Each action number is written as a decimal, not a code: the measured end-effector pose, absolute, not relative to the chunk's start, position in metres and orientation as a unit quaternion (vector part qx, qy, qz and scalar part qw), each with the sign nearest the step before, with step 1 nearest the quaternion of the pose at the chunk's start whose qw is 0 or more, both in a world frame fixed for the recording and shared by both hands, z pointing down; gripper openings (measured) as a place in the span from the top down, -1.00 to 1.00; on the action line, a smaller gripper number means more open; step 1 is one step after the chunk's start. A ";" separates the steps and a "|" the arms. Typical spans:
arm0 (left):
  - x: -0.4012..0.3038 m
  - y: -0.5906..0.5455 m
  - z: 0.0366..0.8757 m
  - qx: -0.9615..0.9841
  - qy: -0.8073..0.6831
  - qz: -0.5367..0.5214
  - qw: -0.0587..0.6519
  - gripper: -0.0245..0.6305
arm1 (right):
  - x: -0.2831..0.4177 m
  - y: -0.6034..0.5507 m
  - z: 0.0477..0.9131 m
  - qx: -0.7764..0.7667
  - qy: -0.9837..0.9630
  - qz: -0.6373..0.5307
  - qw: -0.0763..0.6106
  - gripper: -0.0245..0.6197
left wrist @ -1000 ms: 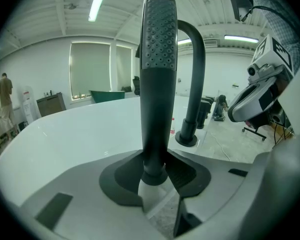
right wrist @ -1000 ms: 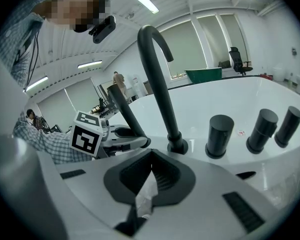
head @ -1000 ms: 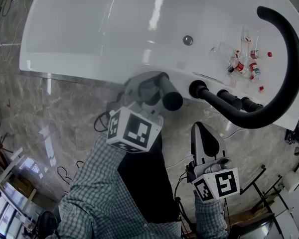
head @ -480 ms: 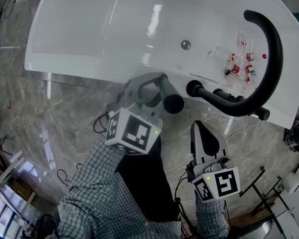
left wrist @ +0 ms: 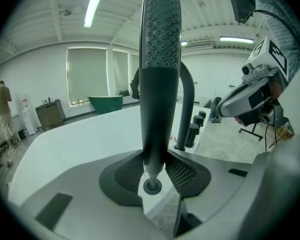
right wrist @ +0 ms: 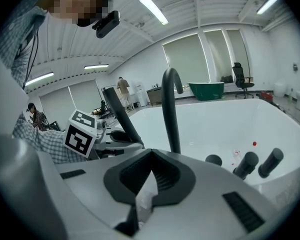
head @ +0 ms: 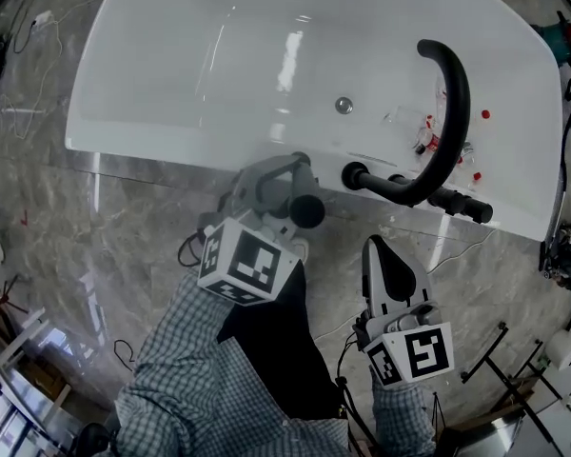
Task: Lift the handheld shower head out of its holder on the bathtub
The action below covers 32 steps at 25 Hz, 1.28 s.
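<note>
My left gripper (head: 284, 185) is shut on the dark handheld shower head (head: 305, 208), just in front of the white bathtub's rim (head: 171, 150). In the left gripper view the shower head (left wrist: 160, 84) stands upright between the jaws of the left gripper (left wrist: 152, 170), with its dotted face up and its lower end bare. Right of it on the rim is the base of the black arched spout (head: 452, 112). I cannot make out the holder. The right gripper (head: 383, 255) hangs lower over the floor, shut and empty, as the right gripper view (right wrist: 147, 179) also shows.
Black knobs (head: 462, 205) stand on the rim right of the spout. Small bottles and red caps (head: 426, 143) lie inside the tub near it. Cables (head: 186, 246) run across the marble floor, and metal stands (head: 514, 369) are at the lower right.
The tub, spout and knobs have shrunk and slid up and left in the head view. The left gripper keeps its hold on the shower head, now a bit farther from the spout's base.
</note>
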<state>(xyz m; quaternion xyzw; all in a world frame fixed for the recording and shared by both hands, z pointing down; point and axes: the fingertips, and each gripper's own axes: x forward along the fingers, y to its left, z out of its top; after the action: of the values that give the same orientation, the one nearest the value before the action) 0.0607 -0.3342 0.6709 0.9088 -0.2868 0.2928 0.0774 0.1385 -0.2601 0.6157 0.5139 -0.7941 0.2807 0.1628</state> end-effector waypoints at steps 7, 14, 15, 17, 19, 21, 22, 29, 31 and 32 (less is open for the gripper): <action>0.067 -0.333 0.605 0.911 -0.285 0.292 0.053 0.54 | 0.146 -0.262 0.559 0.529 -0.795 0.257 0.146 0.88; 0.070 -0.332 0.543 0.914 -0.292 0.279 0.045 0.54 | 0.145 -0.262 0.502 0.528 -0.805 0.234 0.135 0.88; 0.069 -0.330 0.535 0.914 -0.293 0.278 0.044 0.54 | 0.146 -0.261 0.495 0.528 -0.806 0.230 0.134 0.88; 0.067 -0.328 0.519 0.914 -0.296 0.275 0.042 0.54 | 0.148 -0.262 0.478 0.532 -0.807 0.221 0.130 0.88; 0.064 -0.326 0.503 0.914 -0.297 0.274 0.039 0.54 | 0.151 -0.263 0.462 0.536 -0.807 0.213 0.125 0.88; 0.062 -0.322 0.490 0.914 -0.296 0.274 0.036 0.54 | 0.152 -0.262 0.448 0.539 -0.808 0.204 0.122 0.88; 0.061 -0.319 0.483 0.914 -0.294 0.275 0.036 0.54 | 0.153 -0.261 0.441 0.541 -0.808 0.200 0.121 0.88; 0.061 -0.302 0.434 0.919 -0.285 0.272 0.029 0.54 | 0.161 -0.252 0.393 0.560 -0.802 0.179 0.102 0.88; 0.063 -0.298 0.422 0.920 -0.285 0.269 0.028 0.54 | 0.163 -0.252 0.379 0.560 -0.805 0.169 0.099 0.88; 0.064 -0.296 0.416 0.920 -0.285 0.268 0.026 0.54 | 0.163 -0.253 0.372 0.560 -0.806 0.164 0.096 0.88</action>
<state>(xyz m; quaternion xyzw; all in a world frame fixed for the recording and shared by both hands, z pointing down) 0.0641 -0.2964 0.4155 0.9198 -0.2851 0.2685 0.0259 0.1631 -0.2529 0.3721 0.5603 -0.8061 0.1644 0.0961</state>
